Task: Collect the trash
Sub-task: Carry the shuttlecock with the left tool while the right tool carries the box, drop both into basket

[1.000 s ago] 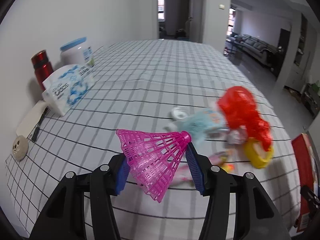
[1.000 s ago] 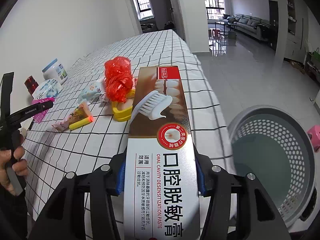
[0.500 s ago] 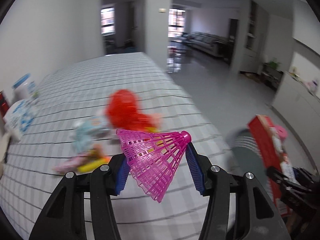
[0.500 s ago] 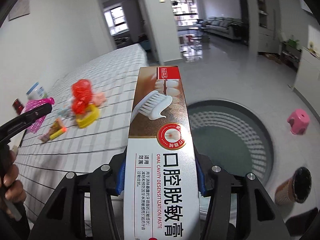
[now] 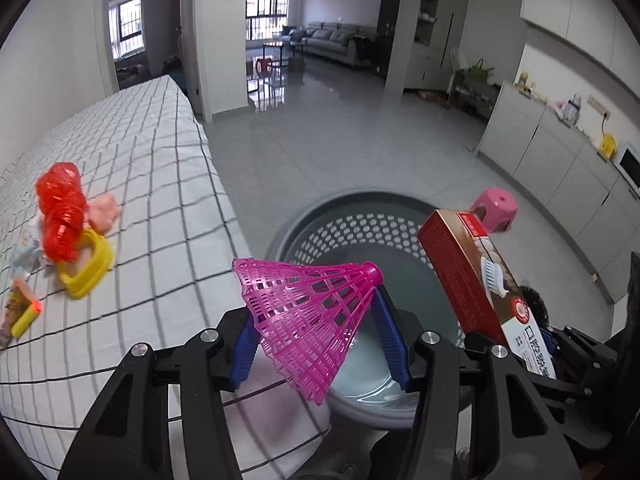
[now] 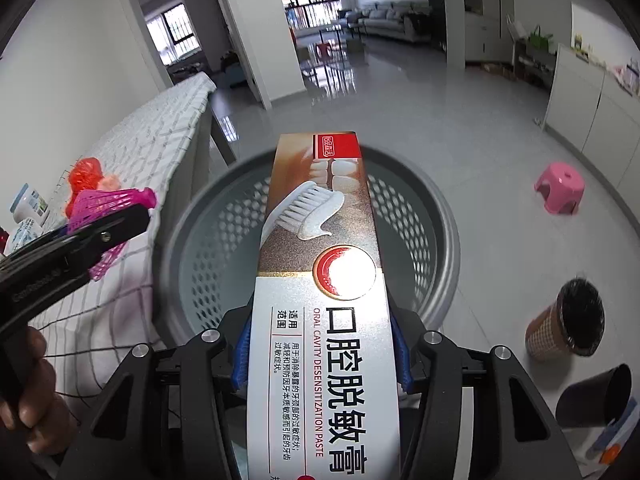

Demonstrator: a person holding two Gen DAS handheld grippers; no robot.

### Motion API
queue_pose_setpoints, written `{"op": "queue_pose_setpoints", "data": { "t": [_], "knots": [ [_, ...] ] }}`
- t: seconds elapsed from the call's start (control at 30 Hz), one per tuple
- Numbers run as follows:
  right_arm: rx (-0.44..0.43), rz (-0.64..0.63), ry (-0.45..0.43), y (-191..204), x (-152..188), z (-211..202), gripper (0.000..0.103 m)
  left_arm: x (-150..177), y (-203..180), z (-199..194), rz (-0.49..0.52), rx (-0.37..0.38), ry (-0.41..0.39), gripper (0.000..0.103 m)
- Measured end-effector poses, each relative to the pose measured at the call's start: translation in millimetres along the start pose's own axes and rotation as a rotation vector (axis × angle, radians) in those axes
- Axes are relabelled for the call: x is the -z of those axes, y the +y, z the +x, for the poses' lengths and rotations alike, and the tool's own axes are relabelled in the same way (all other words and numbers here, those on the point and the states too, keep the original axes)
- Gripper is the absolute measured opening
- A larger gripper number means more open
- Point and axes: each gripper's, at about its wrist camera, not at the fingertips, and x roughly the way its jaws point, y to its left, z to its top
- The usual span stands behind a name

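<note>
— Left gripper (image 5: 316,332)?
— Clamped on pink shuttlecock (image 5: 308,316), at near left rim of grey basket (image 5: 352,232).
— Right gripper (image 6: 320,344)?
— Clamped on toothpaste box (image 6: 320,288), over basket. More trash (image 5: 60,220) far left on checked surface (image 5: 160,200).

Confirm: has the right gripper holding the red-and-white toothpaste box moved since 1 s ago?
Yes. The right gripper swung right, off the checked tablecloth; its red-and-white toothpaste box now hangs over the grey perforated basket.
</note>
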Motion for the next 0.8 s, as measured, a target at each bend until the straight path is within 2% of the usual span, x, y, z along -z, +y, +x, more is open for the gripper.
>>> {"op": "queue_pose_setpoints", "data": {
  "t": [0.17,0.43,0.5,0.57,0.63,0.8],
  "knots": [
    [-0.006,0.007,0.009,-7.7,0.6,3.4,0.052,0.5,-7.1,21.2,0.001,-0.012,0.038,0.053],
    [-0.004,-0.012,0.004,-6.9,-3.5,4.4,0.052,-3.9,-4.0,27.0,0.001,-0.025,0.039,0.06],
    [-0.006,-0.013,-0.003,-8.1,-4.3,2.3,0.056,-3.9,-4.9,27.3,0.005,-0.03,0.039,0.062],
    [-0.002,-0.009,-0.021,-9.4,-6.6,-1.5,0.065,-4.6,-4.1,28.1,0.003,-0.034,0.043,0.072],
    [-0.001,-0.008,-0.03,-10.4,-7.9,-4.8,0.065,-4.8,-2.8,26.6,-0.005,-0.034,0.038,0.075],
    [0.001,-0.001,-0.037,-11.7,-7.4,-7.3,0.065,-2.9,-2.3,25.4,-0.009,-0.027,0.044,0.075]
  ]
}}
